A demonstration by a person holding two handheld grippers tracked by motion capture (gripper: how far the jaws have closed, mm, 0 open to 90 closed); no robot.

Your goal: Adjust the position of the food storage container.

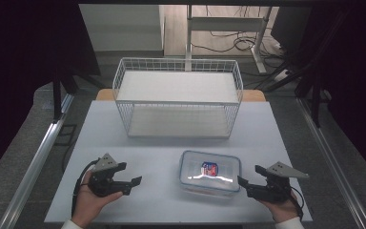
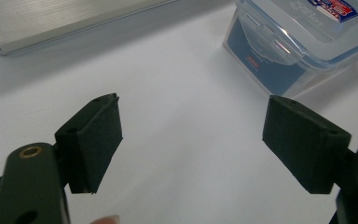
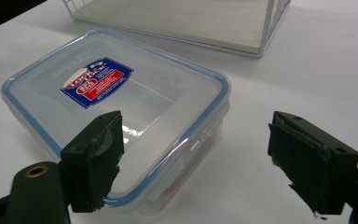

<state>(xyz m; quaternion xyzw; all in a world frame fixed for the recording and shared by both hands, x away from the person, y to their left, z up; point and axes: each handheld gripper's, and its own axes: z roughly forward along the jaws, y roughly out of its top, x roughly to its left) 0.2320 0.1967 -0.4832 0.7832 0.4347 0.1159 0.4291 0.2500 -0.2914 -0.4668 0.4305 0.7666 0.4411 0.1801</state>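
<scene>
Plastic container [image 1: 210,172] with a clear, blue-edged lid and a red-and-blue sticker [image 1: 210,168] sat on the white bench [image 1: 162,143], in front of a white wire basket [image 1: 178,98]. The left gripper [image 1: 134,183] and right gripper [image 1: 242,183] flanked it, each held in a hand, their fingers [image 2: 93,140] spread wide and gripping nothing.

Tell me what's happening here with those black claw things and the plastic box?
A person sits at a white table holding a tool in each hand. The left tool and right tool are both open and hold nothing. Between them sits a clear plastic box with its lid on, nobody touching it. Behind it stands a white wire basket.
</scene>
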